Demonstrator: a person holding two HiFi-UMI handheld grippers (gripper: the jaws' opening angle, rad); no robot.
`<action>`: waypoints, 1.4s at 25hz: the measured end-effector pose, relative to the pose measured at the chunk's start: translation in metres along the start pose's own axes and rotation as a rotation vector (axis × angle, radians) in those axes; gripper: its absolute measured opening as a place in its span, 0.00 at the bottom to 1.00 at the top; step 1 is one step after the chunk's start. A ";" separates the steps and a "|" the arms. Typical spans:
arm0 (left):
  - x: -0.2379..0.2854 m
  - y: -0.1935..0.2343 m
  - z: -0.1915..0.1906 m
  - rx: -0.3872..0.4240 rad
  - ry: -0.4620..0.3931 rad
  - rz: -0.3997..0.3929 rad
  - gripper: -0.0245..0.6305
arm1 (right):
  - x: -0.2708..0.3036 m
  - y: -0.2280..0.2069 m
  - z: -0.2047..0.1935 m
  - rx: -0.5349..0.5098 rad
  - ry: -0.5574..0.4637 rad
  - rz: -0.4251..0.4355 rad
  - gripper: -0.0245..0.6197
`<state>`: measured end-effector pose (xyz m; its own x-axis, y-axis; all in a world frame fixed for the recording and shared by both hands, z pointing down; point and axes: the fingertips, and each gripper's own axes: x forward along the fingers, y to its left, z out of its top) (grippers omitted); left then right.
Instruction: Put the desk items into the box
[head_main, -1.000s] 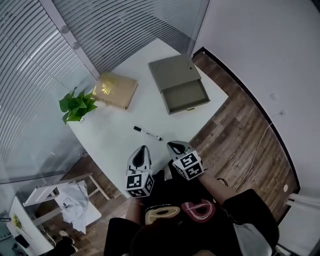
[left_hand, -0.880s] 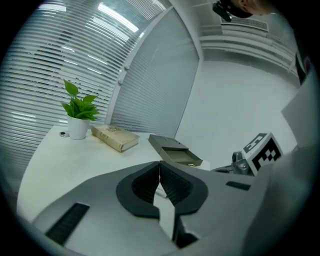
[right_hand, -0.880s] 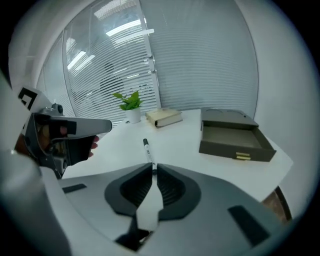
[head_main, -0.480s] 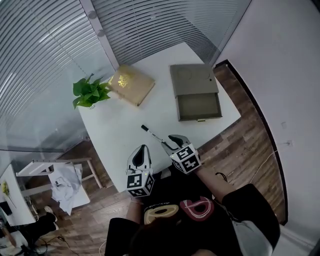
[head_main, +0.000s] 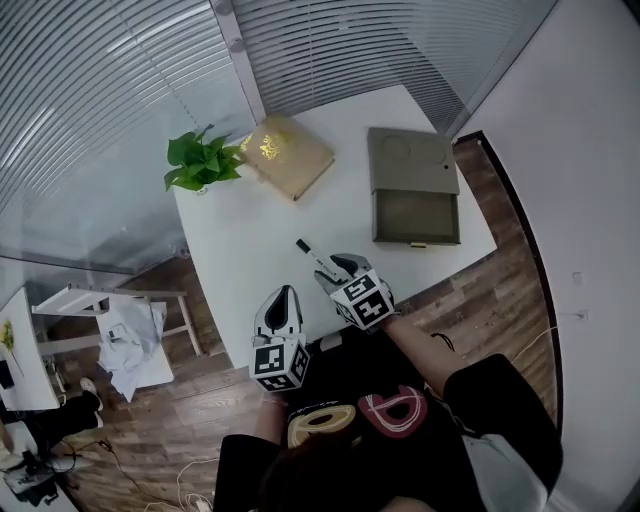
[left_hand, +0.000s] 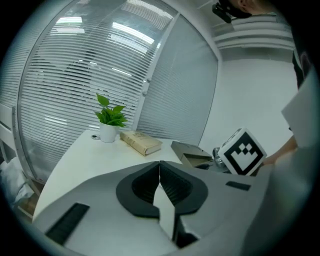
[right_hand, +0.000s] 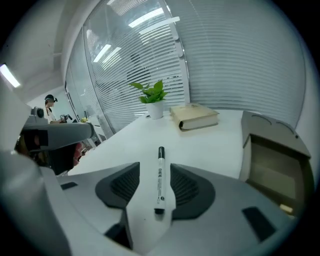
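Observation:
A black-and-white marker (head_main: 313, 257) lies on the white desk (head_main: 250, 250), near its front edge. My right gripper (head_main: 338, 268) sits over the marker's near end. In the right gripper view the marker (right_hand: 160, 172) lies lengthwise between the jaws of my right gripper (right_hand: 155, 167). Those jaws are opening and the pads do not touch it. An open grey box (head_main: 415, 200) stands at the desk's right end. My left gripper (head_main: 281, 305) hangs at the desk's front edge, shut and empty (left_hand: 159, 172).
A tan book (head_main: 287, 155) and a potted plant (head_main: 200, 160) stand at the back of the desk beside the glass wall with blinds. A chair with white cloth (head_main: 120, 335) stands on the wood floor to the left. Box (right_hand: 272, 160) is right of the jaws.
My right gripper has moved forward over the desk to the marker, which now lies between its jaws. The left gripper has stayed in place.

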<state>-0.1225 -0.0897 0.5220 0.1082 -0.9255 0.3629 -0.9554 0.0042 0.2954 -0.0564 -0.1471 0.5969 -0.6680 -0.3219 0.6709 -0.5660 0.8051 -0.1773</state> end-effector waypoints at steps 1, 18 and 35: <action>-0.002 0.003 0.000 -0.003 -0.004 0.011 0.06 | 0.005 0.000 0.000 -0.007 0.013 0.002 0.34; -0.033 0.046 -0.008 -0.069 -0.019 0.168 0.06 | 0.056 -0.013 -0.005 -0.060 0.144 -0.016 0.28; -0.027 0.049 -0.013 -0.015 0.016 0.162 0.06 | 0.060 -0.020 -0.001 -0.051 0.174 -0.056 0.16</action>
<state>-0.1690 -0.0593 0.5379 -0.0427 -0.9060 0.4211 -0.9565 0.1587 0.2446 -0.0847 -0.1826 0.6412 -0.5403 -0.2792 0.7938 -0.5715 0.8142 -0.1026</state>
